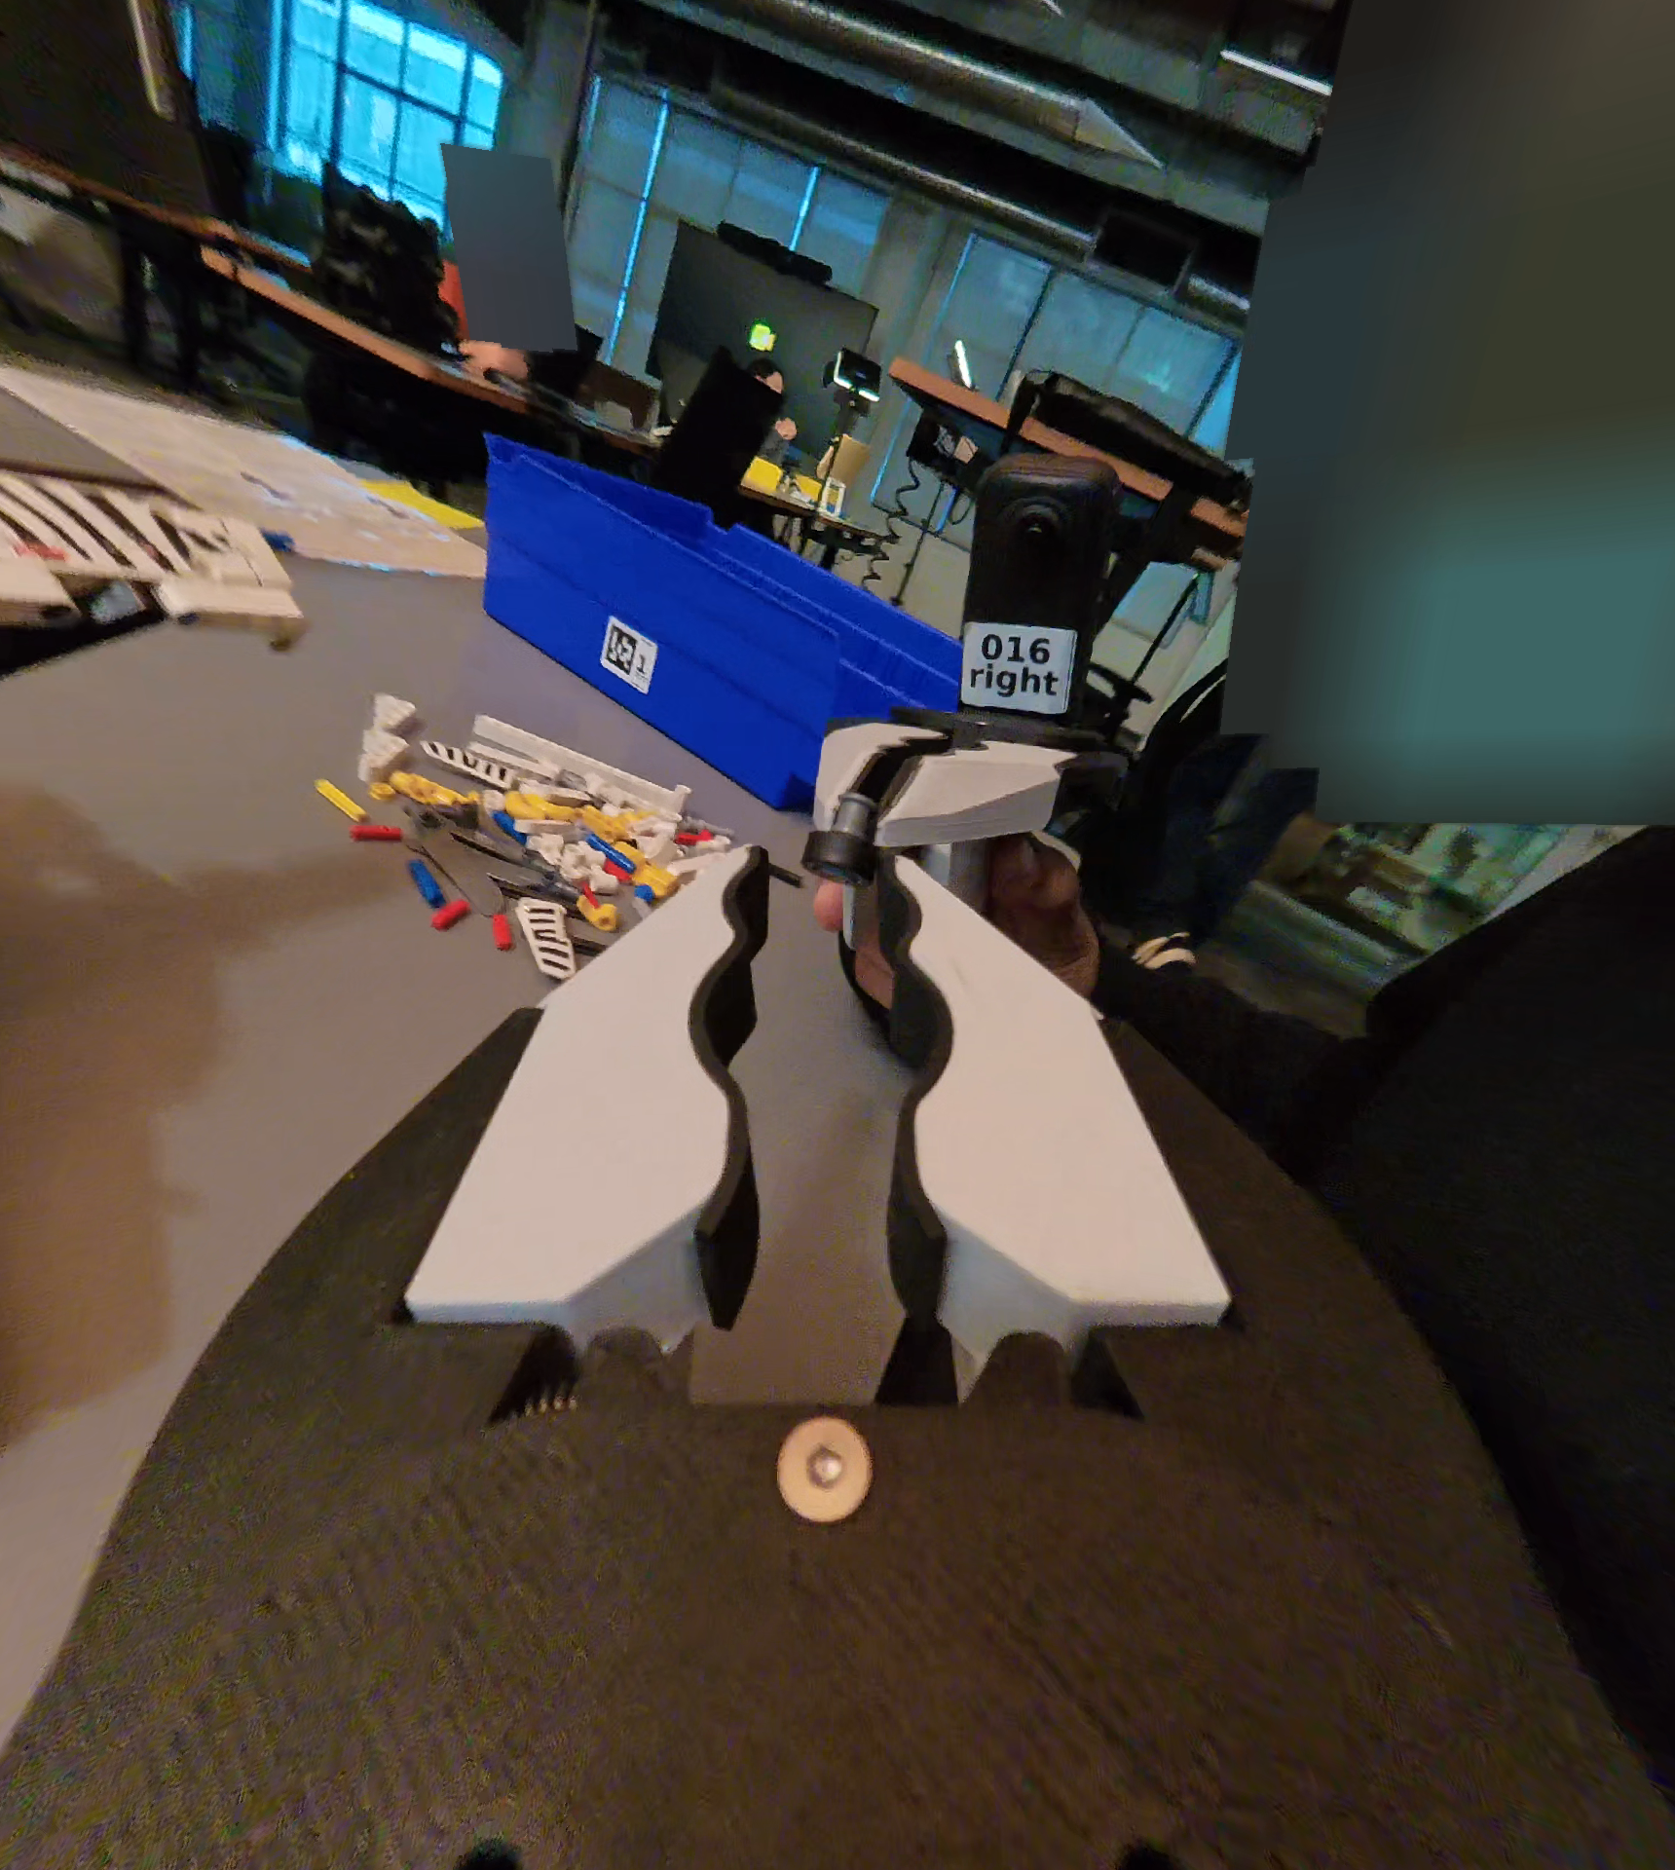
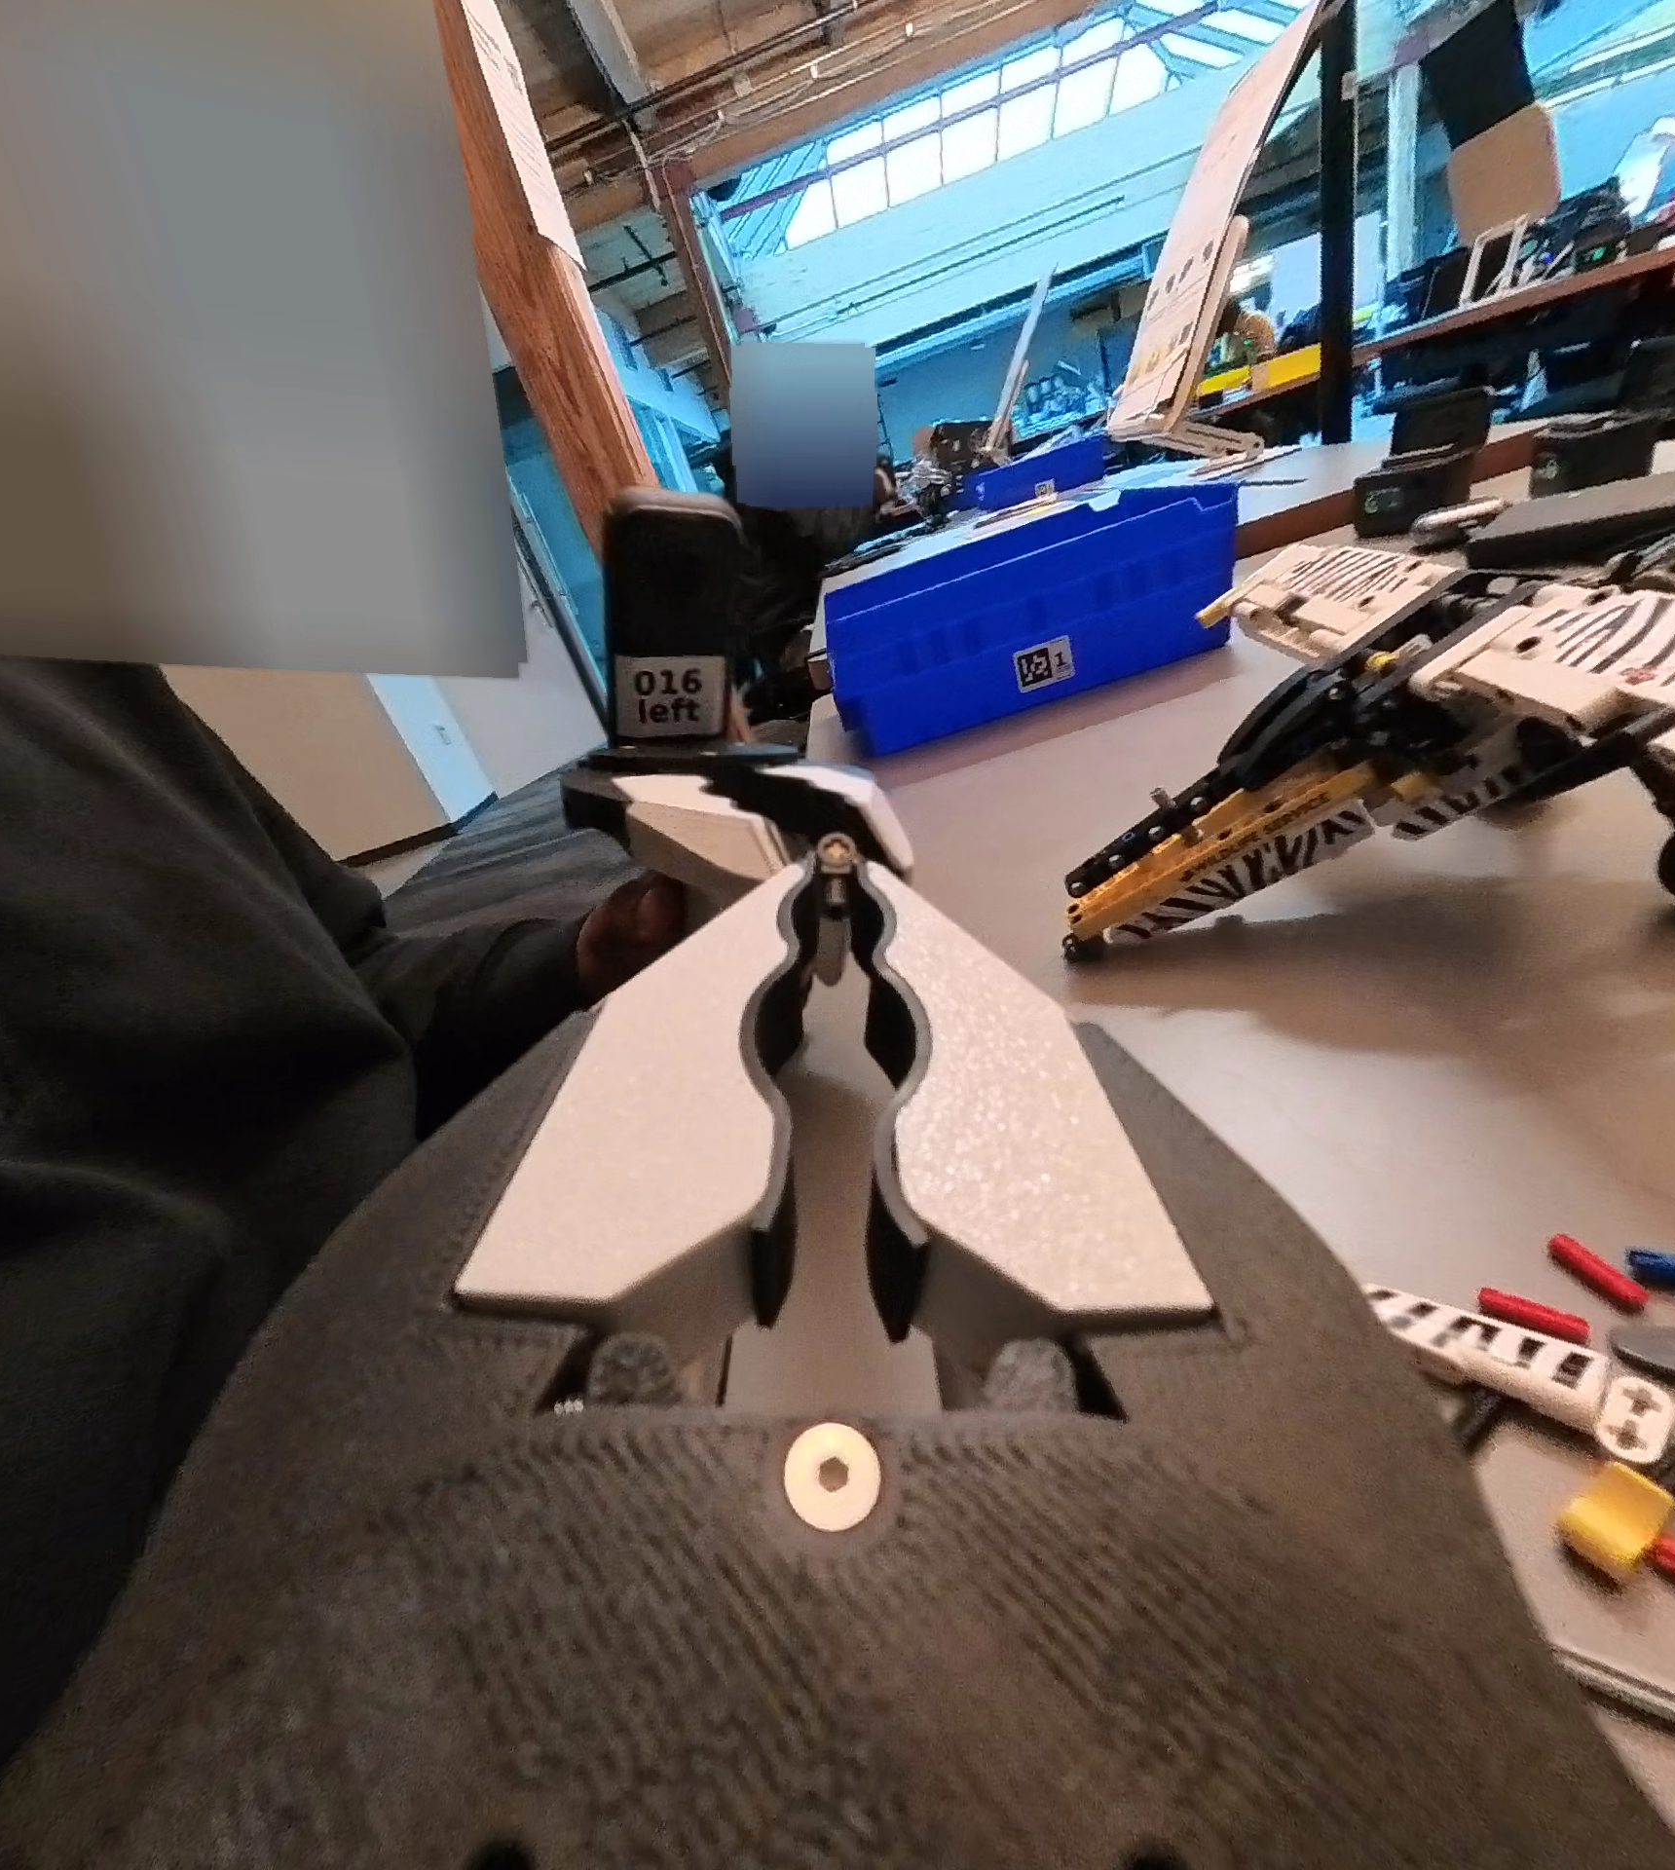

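Observation:
My right gripper (image 2: 833,875) is shut on a small dark grey pin-like building piece (image 2: 831,911) and holds it above the grey table (image 2: 1319,1063). In the left wrist view the right gripper (image 1: 864,799) shows with that piece (image 1: 839,845) sticking out of its fingertips. My left gripper (image 1: 825,870) is open with nothing between its fingers. Its tips stand just in front of the held piece, one on each side, and do not press on it. In the right wrist view the left gripper (image 2: 783,799) is right behind the piece. A person's hand holds each gripper.
A blue bin (image 1: 712,607) stands on the table behind a pile of loose white, yellow, red and blue pieces (image 1: 530,830). A zebra-striped model vehicle (image 2: 1420,729) stands to the right of the bin (image 2: 1026,617). More loose pieces (image 2: 1572,1366) lie at the lower right. Less than 4 cm separates the two grippers' tips. The zebra-striped model vehicle (image 2: 1420,729) lies around 15 centimetres away from my left fingertips.

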A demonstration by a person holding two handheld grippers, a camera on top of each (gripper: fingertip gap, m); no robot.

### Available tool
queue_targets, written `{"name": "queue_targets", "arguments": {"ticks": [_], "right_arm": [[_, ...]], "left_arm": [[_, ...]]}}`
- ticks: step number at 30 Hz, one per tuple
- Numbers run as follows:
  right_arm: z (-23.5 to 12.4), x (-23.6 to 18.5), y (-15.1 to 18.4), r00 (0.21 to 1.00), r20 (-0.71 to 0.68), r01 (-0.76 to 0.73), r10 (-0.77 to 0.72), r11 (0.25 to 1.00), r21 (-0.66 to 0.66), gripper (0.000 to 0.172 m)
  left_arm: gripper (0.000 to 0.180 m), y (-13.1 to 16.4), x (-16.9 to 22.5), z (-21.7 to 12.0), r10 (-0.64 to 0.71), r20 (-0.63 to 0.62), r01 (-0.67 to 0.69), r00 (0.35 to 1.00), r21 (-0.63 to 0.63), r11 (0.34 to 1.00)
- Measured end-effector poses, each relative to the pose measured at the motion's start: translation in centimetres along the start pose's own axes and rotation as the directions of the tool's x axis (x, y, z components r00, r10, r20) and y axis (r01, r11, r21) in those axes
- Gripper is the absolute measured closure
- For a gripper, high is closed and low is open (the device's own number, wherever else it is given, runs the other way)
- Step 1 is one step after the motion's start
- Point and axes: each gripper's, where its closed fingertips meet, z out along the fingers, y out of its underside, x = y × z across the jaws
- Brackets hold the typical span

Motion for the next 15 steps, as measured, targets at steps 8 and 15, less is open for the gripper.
{"name": "queue_targets", "arguments": {"ticks": [8, 15], "right_arm": [[0.5, -0.3, 0.6, 1.0, 0.023, -0.02, 0.021, 0.999, -0.04, 0.169], [0.0, -0.4, -0.4, 1.0, 0.022, -0.014, 0.014, 0.999, 0.04, 0.17]], "left_arm": [[0.17, 0.6, 0.4, 0.0, 0.109, 0.01, -0.108, 0.994, -0.036, 0.993], [0.168, 0.2, 0.8, 0.5, 0.145, 0.034, -0.144, 0.989, -0.018, 0.989]]}}
